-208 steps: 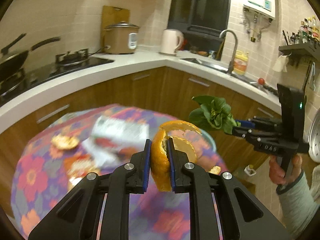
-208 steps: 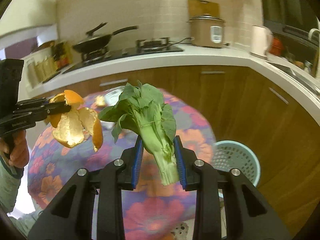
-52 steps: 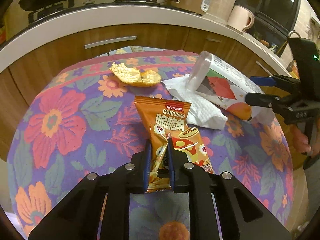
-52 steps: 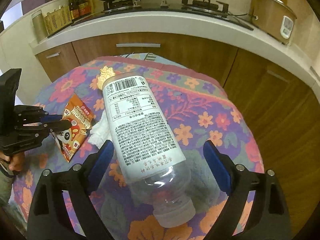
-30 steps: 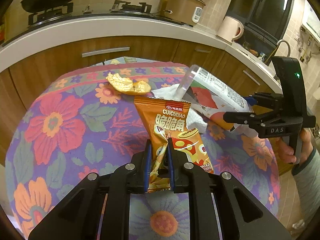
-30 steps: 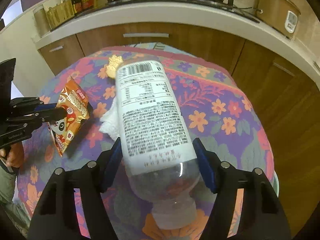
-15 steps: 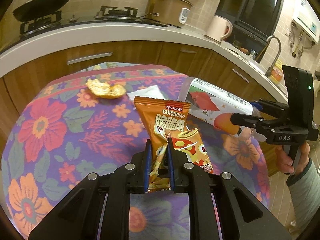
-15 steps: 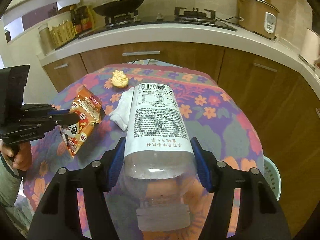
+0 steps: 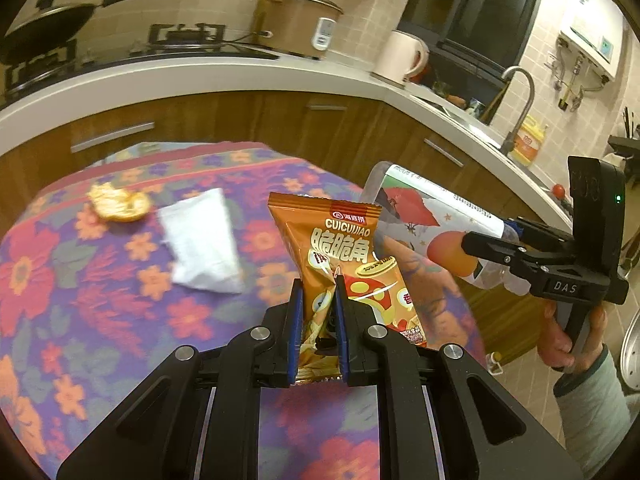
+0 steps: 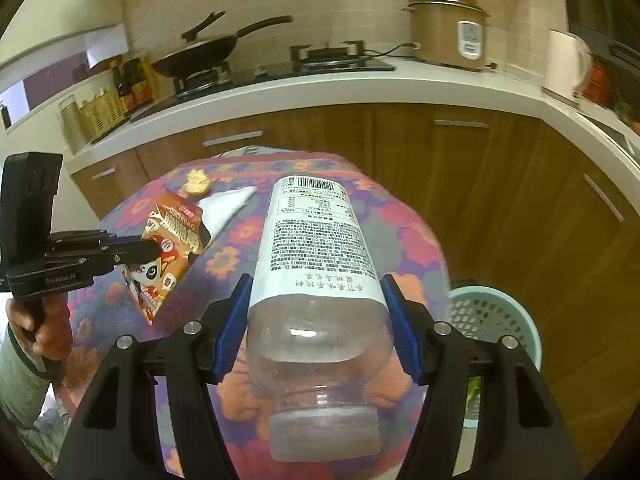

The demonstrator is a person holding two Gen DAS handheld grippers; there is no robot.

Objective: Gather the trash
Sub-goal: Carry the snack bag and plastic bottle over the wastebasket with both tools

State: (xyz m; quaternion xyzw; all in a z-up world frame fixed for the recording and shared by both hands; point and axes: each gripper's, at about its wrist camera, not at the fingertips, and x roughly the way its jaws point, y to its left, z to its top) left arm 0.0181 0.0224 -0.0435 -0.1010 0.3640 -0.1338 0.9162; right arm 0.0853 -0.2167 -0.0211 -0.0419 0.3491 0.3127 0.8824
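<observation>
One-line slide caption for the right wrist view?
Right gripper clamps a clear bottle above the floral table; basket beside it.

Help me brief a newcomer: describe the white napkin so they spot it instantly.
On the round table with the floral cloth, look toward the far side near the stove. The white napkin lies flat beside the orange peel; it is the only plain white thing there.

A round table (image 9: 60, 280) wears a purple cloth with big red and orange flowers. At its far left lies an orange peel (image 9: 118, 208), and just right of it, a bit nearer, a crumpled white tissue (image 9: 202, 246) rests flat.
</observation>
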